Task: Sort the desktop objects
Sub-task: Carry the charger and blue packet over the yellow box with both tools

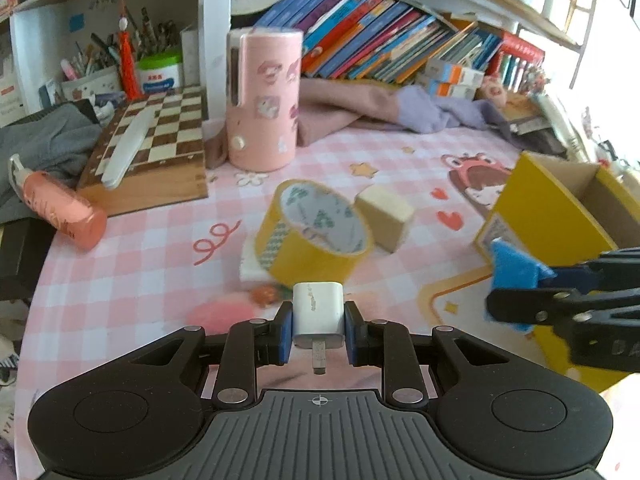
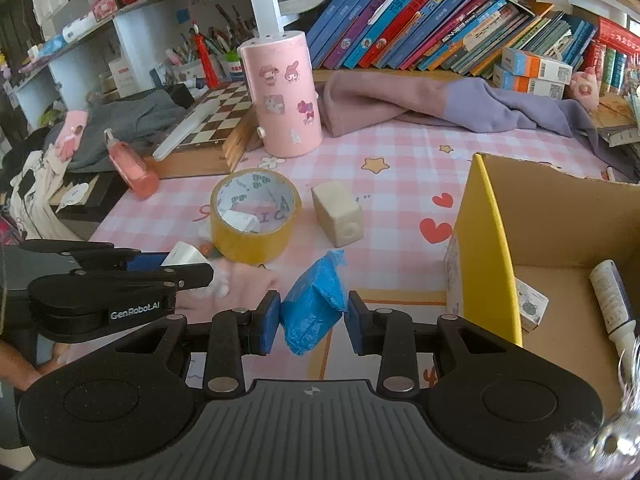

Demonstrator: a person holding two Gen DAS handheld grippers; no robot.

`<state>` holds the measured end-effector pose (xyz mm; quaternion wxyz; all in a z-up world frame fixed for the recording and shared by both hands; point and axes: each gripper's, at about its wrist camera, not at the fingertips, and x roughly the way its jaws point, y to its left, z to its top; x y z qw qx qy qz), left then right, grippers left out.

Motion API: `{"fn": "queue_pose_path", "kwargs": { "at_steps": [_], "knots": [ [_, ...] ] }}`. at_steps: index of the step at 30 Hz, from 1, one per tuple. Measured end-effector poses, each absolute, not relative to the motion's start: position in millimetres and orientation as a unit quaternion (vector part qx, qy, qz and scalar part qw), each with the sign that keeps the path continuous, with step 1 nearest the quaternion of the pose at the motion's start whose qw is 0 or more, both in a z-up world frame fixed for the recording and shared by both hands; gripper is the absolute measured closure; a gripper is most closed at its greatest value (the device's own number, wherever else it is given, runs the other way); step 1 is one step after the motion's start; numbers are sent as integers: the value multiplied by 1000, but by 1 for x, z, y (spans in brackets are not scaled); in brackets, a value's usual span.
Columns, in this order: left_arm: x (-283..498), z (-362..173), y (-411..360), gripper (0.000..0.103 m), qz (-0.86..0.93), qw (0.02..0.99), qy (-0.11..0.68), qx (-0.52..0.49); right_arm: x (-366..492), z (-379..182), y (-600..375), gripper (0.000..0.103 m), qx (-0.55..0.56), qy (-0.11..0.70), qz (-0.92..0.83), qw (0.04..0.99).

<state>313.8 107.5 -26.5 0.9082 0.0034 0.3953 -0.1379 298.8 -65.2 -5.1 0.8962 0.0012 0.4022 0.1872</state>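
Note:
My left gripper (image 1: 318, 322) is shut on a white charger plug (image 1: 318, 314), prong toward the camera, held above the pink checked desk; it also shows in the right wrist view (image 2: 182, 258). My right gripper (image 2: 312, 314) is shut on a blue packet (image 2: 316, 304), just left of the yellow cardboard box (image 2: 486, 240); the packet also shows in the left wrist view (image 1: 514, 268). A yellow tape roll (image 1: 312, 232) leans on a small white block. A cream block (image 1: 386, 214) lies beside it.
The box (image 1: 552, 216) holds a small white carton (image 2: 530, 306) and a white tube (image 2: 612, 300). A pink cylinder (image 2: 286, 96), chessboard (image 1: 156, 140), pink bottle (image 1: 60, 208), clothes (image 2: 440, 104) and books line the back.

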Motion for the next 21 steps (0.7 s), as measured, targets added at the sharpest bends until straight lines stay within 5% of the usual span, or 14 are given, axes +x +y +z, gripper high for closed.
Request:
{"fn": "queue_pose_path", "kwargs": {
  "at_steps": [21],
  "knots": [
    [255, 11, 84, 79, -184, 911, 369, -4, 239, 19, -85, 71, 11, 375, 196, 906]
  ]
}}
